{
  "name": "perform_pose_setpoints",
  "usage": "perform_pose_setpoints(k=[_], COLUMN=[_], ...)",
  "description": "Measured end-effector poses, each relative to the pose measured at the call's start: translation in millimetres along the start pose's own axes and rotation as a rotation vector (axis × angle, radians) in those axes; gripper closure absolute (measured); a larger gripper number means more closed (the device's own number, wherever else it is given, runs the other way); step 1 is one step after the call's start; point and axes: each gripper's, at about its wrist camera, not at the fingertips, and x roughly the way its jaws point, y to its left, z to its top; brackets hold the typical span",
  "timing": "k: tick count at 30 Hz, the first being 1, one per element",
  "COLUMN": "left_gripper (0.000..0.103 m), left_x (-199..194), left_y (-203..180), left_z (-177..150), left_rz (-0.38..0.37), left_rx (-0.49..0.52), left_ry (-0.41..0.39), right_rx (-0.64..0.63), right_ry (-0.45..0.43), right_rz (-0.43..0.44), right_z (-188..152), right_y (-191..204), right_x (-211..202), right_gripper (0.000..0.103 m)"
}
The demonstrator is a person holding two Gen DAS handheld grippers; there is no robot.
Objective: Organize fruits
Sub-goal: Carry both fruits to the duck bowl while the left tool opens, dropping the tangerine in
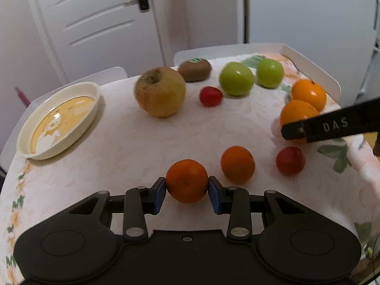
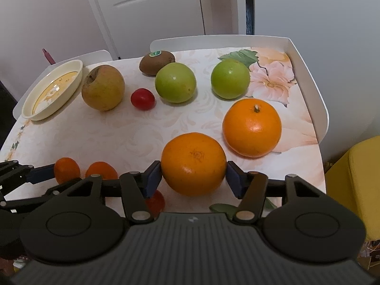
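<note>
A table under a pale floral tablecloth carried loose fruit. At the far left sat a shallow cream dish with a yellow printed centre, nothing in it. Beside it stood a large yellow-brown russet apple, then a small red plum-like fruit, with a brown fuzzy kiwi bearing a green sticker behind them near the table's far edge. Two glossy green apples stood side by side farther right, and a large bright orange with a stem stub lay just behind the right gripper's catch. Nearer the left gripper, a second small dark-orange tangerine lay just right of the held one, and another small red fruit beyond that, close under the right gripper's finger.

The left gripper angled downward at the table's near edge, its blue pads pressed on either side of a small dark-orange tangerine that still touched the cloth. The right gripper tilted down likewise, its blue pads against the flanks of a large round orange resting on the cloth. Neither grip was obstructed.
</note>
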Motion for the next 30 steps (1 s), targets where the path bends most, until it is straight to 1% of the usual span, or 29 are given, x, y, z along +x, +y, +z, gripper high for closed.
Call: perform_pose_setpoints(k=[3, 8, 15, 22, 30], left_gripper=[0.061, 0.061, 0.061, 0.061, 0.061], left_x=[-9, -33, -64, -80, -69], left_y=[7, 18, 45, 91, 157], left_z=[3, 10, 19, 34, 64], left_rz=[0.020, 0.072, 0.136, 0.165, 0.169], left_rx=[-0.053, -0.106, -0.178, -0.227, -0.229], left_ry=[0.001, -0.022, -0.052, -0.076, -0.088], right_rx=[-0.010, -0.030, -0.091, -0.123, -0.134], right_ry=[-0.006, -0.020, -0.053, -0.083, -0.105], right_rz=[0.010, 0.039, 0.079, 0.113, 0.121], right_z=[3, 14, 35, 65, 98], right_y=[2, 9, 35, 77, 138], right_x=[-6, -20, -40, -48, -34], right_gripper=[0.030, 0.030, 0.030, 0.030, 0.030])
